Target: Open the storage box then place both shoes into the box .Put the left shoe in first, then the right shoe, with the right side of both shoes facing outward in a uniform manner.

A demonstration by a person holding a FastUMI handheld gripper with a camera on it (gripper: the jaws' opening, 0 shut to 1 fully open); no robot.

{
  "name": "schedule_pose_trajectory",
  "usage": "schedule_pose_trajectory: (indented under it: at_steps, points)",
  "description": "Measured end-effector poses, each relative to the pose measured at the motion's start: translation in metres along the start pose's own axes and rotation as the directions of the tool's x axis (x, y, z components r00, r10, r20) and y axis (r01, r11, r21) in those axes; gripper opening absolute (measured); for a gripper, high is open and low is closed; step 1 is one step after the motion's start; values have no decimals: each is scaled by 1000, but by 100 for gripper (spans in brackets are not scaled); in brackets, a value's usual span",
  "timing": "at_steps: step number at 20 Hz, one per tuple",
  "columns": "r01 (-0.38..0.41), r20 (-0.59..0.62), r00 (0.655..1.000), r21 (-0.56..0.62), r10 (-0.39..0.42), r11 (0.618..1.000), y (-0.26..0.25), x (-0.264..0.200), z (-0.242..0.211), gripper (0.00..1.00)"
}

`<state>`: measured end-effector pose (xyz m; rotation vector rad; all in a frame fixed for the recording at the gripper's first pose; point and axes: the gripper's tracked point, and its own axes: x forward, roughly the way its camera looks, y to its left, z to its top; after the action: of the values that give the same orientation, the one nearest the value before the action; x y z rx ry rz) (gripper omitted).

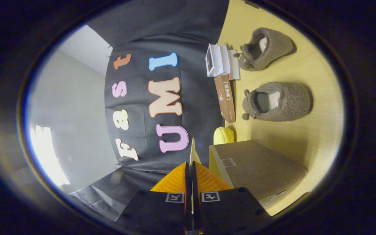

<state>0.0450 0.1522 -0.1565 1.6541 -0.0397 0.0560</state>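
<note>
Beside the clenched claw — storage box, lid flap pinched, both shoes beyond

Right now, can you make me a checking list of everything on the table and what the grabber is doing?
Surface: wooden table, light yellow.
Job's things: two fuzzy brown shoes side by side; brown storage box beside the fingers, its lid flap lifted.
Clutter: books standing along the wall; yellow soft thing behind the box.
Gripper: gripper with fingers pressed together on the thin lid flap.
Cables: nothing seen.
Surroundings: black cloth wall, grey wall beyond.
</note>
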Motion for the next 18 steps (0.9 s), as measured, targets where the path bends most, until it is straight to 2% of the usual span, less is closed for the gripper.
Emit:
schedule_pose_trajectory:
  at_steps: [4, 9, 18]
  points:
    - [-34, -47, 998, -70, 31, 997, 34, 3, -13, 6]
    - [-113, -105, 989, -129, 100, 985, 84, 5, -49, 9]
    - [-196, -166, 972, -176, 167, 965, 131, 20, -159, 10]
